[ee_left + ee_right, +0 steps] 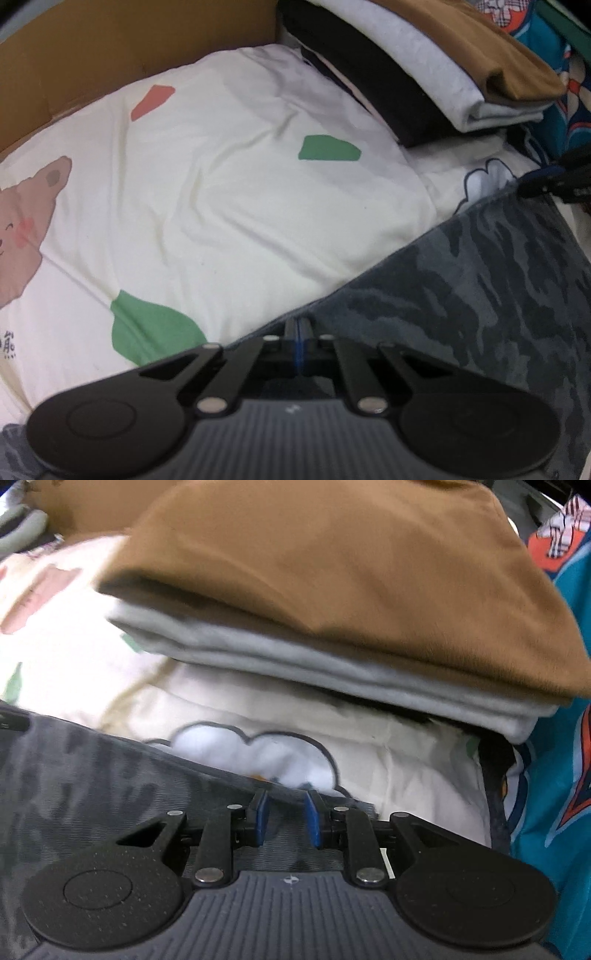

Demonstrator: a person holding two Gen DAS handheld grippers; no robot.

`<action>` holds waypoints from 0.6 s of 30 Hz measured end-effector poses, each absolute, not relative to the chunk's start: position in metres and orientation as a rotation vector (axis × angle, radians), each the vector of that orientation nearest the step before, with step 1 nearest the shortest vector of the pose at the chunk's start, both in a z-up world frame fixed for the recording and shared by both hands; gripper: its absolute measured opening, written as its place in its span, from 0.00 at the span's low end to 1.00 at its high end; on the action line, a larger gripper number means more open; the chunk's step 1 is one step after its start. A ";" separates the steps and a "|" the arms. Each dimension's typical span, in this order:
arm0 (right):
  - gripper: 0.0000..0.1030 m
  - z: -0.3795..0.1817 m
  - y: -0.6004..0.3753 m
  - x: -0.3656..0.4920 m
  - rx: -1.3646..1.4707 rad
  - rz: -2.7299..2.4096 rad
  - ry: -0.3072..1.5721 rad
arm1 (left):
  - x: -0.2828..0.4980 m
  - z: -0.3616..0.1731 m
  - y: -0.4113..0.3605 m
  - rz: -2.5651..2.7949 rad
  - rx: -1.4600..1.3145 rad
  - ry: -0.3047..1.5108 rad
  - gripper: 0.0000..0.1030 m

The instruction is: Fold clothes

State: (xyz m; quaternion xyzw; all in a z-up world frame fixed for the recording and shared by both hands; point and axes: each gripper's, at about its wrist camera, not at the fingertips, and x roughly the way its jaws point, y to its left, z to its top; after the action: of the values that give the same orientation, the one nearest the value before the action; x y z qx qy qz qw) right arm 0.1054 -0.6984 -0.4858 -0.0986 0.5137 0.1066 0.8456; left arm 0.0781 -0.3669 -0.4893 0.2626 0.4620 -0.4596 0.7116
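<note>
Left wrist view shows the left gripper (298, 334) with its two blue pads pressed tight together on the edge of the grey camo cloth (461, 295). The camo cloth lies low and to the right, on top of a cream sheet (240, 184). The sheet has a brown bear (26, 229), green and pink patches, and some small dark writing at the left edge that is too blurry to read. A brown cardboard box wall (110, 55) stands behind the sheet.

Right wrist view shows the right gripper (286, 818) with its blue pads a little apart, and the camo cloth (92, 775) lies between them. Just past it is a white cloud picture (251, 753). Behind that sits a folded pile, with a brown cloth (332, 572) on a light grey cloth (295, 664). A teal cloth (554, 775) is at the right.
</note>
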 end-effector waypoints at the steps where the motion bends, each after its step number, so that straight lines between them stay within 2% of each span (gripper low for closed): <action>1: 0.26 -0.484 -0.694 0.104 -0.208 0.241 1.079 | 0.079 -0.488 -0.368 -1.011 0.579 1.033 0.02; 5: 0.26 -0.480 -0.675 0.098 -0.192 0.291 1.072 | 0.082 -0.476 -0.358 -1.002 0.556 1.046 0.05; 10: 0.26 -0.482 -0.659 0.074 -0.194 0.328 1.097 | 0.100 -0.450 -0.324 -0.961 0.572 1.026 0.16; 18: 0.29 -0.499 -0.663 0.042 -0.214 0.347 1.163 | 0.126 -0.423 -0.244 -0.717 0.504 1.042 0.21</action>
State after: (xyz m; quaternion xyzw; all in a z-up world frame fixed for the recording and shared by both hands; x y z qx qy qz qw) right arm 0.0425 -0.6625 -0.4991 -0.1005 0.5454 0.1628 0.8160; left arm 0.1261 -0.2439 -0.4227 0.2329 0.4816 -0.3313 0.7772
